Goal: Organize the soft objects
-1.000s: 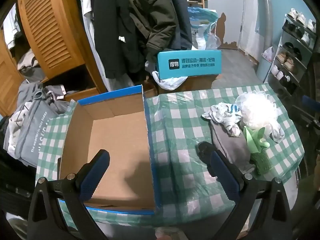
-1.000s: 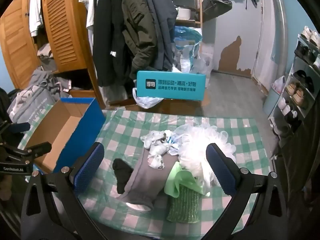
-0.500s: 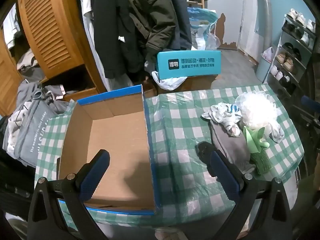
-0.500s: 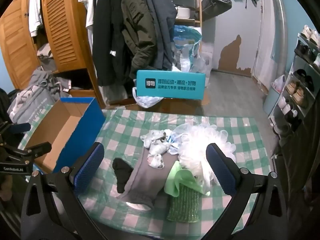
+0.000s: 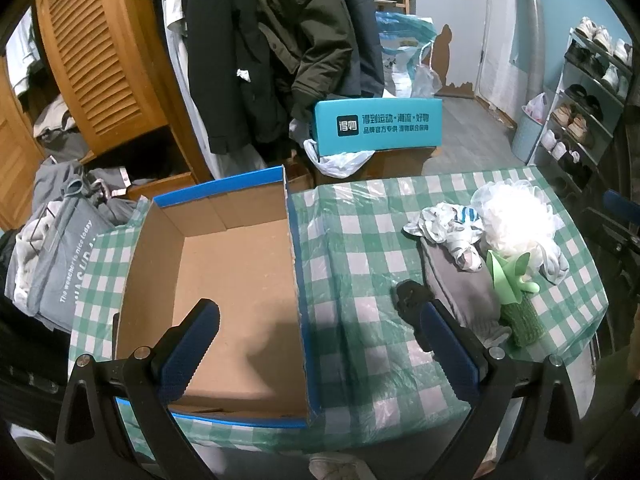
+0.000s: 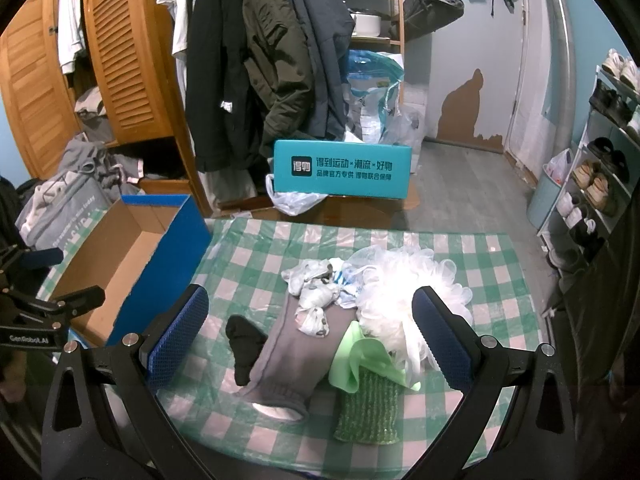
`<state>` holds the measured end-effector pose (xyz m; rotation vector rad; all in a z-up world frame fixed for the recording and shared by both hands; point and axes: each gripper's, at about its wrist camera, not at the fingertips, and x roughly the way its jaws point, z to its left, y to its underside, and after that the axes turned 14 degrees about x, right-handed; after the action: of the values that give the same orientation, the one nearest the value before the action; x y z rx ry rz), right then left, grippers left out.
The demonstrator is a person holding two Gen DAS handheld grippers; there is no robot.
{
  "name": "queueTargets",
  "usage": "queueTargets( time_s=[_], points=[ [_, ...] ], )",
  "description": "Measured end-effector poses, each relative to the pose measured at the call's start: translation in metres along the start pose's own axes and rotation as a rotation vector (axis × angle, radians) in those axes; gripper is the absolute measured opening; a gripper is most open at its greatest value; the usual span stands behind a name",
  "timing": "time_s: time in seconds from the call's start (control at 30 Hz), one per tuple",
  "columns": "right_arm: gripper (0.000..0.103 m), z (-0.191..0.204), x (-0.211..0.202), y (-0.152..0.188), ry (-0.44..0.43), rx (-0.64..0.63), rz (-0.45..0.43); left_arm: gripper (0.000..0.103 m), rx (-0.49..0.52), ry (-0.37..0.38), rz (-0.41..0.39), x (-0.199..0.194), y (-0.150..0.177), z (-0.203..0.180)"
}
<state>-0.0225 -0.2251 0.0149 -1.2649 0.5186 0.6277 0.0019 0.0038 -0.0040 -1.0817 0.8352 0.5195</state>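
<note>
A pile of soft things lies on the green checked table point(image 6: 256, 248): a white mesh bath puff point(image 6: 404, 284), patterned white socks point(image 6: 316, 292), a grey sleeve-like cloth point(image 6: 292, 356), a black sock point(image 6: 242, 340), a light green cloth point(image 6: 360, 356) and a dark green knitted piece point(image 6: 368, 412). The pile also shows in the left wrist view, with the puff point(image 5: 516, 220) at right. An open blue cardboard box point(image 5: 224, 280) stands empty on the table's left. My left gripper point(image 5: 320, 340) is open above the box's right wall. My right gripper point(image 6: 310, 328) is open above the pile.
A teal printed box point(image 6: 342, 170) stands beyond the table's far edge. Coats point(image 6: 272, 60) hang behind it beside a wooden louvred wardrobe point(image 6: 120, 52). A heap of grey clothes point(image 6: 64, 200) lies at left. A shoe rack point(image 6: 600, 168) stands at right.
</note>
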Motion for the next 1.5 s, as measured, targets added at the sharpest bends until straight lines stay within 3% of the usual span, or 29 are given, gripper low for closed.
queueTargets(
  time_s=[1.5],
  points=[
    [0.101,-0.0067,-0.0046,-0.0021,-0.004,0.006,0.003,0.102,0.001,0.005,0.006,0.0012,0.0049,0.0005]
  ],
)
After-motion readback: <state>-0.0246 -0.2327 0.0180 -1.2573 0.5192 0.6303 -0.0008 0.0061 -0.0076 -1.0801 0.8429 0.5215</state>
